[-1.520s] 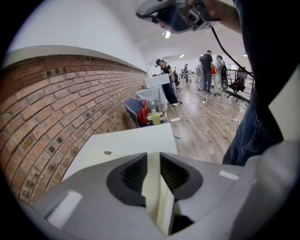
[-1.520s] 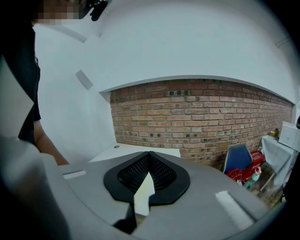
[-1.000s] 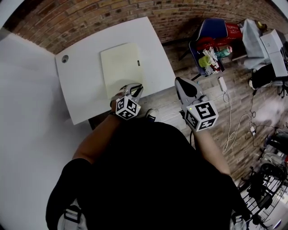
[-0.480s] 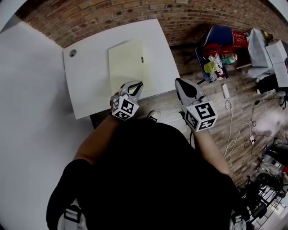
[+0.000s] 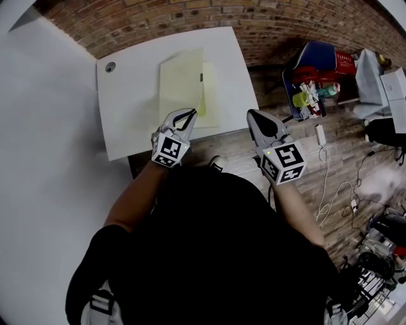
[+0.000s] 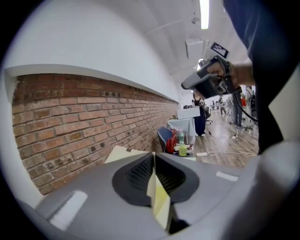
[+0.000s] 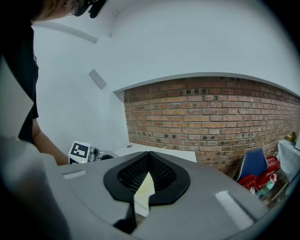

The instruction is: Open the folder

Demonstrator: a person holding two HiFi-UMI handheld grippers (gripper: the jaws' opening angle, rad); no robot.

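Head view: the left gripper (image 5: 191,114) is at the near edge of the white desk (image 5: 130,114). Its fingers have just closed further and pinch the near edge of the pale yellow folder's (image 5: 181,86) front cover, lifted off the brighter yellow inside. At its three o'clock, apart from the folder, the right gripper (image 5: 252,114) hangs by the desk's near corner, fingers together on nothing. The folder runs toward twelve o'clock, with a brick wall (image 5: 190,16) beyond.

Folder (image 5: 181,86) of matt, paper-like card, table (image 5: 127,114) smooth white — wall (image 5: 158,25) rough brick, floor (image 5: 333,159) wood.
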